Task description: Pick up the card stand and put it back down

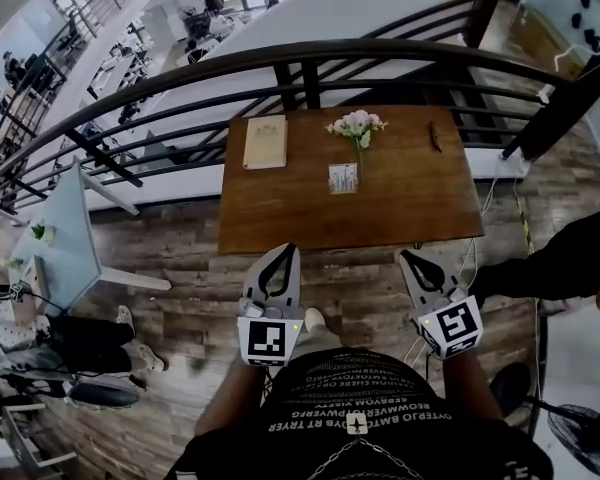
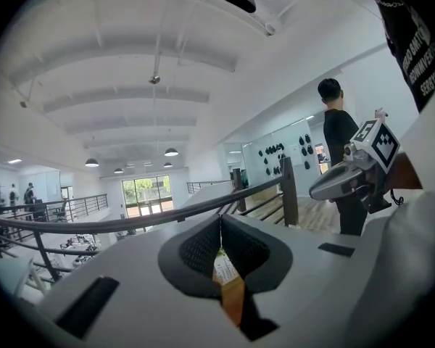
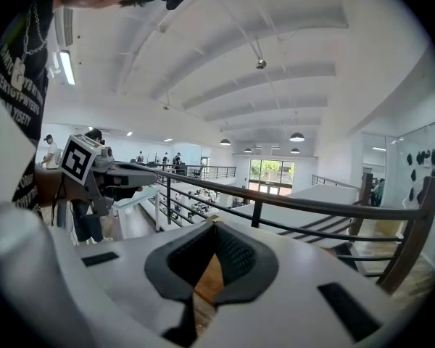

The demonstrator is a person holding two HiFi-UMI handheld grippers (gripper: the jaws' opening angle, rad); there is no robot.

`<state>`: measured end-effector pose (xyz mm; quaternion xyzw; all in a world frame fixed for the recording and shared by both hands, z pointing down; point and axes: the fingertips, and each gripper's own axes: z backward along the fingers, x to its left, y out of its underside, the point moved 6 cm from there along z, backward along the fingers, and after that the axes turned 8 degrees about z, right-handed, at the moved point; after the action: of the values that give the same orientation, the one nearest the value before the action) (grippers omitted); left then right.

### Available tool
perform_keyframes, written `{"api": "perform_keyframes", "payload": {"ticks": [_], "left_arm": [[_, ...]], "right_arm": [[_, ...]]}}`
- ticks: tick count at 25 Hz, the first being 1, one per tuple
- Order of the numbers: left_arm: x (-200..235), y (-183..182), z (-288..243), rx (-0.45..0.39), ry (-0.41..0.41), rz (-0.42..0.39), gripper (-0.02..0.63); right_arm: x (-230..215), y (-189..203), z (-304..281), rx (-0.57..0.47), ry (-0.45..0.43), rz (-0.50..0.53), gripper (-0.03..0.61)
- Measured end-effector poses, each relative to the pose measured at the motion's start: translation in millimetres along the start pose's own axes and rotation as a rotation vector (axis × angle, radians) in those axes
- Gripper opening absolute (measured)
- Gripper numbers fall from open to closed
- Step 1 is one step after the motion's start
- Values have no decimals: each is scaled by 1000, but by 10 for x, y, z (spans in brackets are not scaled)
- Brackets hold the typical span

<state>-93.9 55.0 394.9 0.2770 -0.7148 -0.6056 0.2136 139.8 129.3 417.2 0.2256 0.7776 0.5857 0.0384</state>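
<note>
The card stand (image 1: 343,178) is a small clear holder with a white card. It stands upright in the middle of the brown wooden table (image 1: 280,218), just in front of a small vase of pink flowers (image 1: 357,125). My left gripper (image 1: 288,250) and right gripper (image 1: 404,256) hang side by side short of the table's near edge, both pointing at it, both shut and holding nothing. In the left gripper view the card stand (image 2: 223,265) shows through the gap behind the closed jaws of that gripper (image 2: 220,217). The right gripper (image 3: 214,225) shows only table wood there.
A tan booklet (image 1: 265,142) lies at the table's back left and a dark slim object (image 1: 435,136) at its back right. A dark metal railing (image 1: 310,58) curves right behind the table. A person in black (image 1: 560,268) stands to the right, near a fan (image 1: 585,438).
</note>
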Motion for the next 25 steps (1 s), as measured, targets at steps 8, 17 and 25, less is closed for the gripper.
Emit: {"api": "perform_keyframes", "payload": {"ticks": [8, 17, 25], "left_arm": [[359, -65, -291, 7, 49, -1, 28], [810, -130, -605, -6, 94, -15, 28], [1145, -165, -804, -5, 119, -13, 28]], "right_arm": [[-41, -180, -340, 23, 34, -16, 15], [-106, -344, -739, 26, 107, -8, 15], [-94, -501, -1139, 47, 104, -11, 15]]}}
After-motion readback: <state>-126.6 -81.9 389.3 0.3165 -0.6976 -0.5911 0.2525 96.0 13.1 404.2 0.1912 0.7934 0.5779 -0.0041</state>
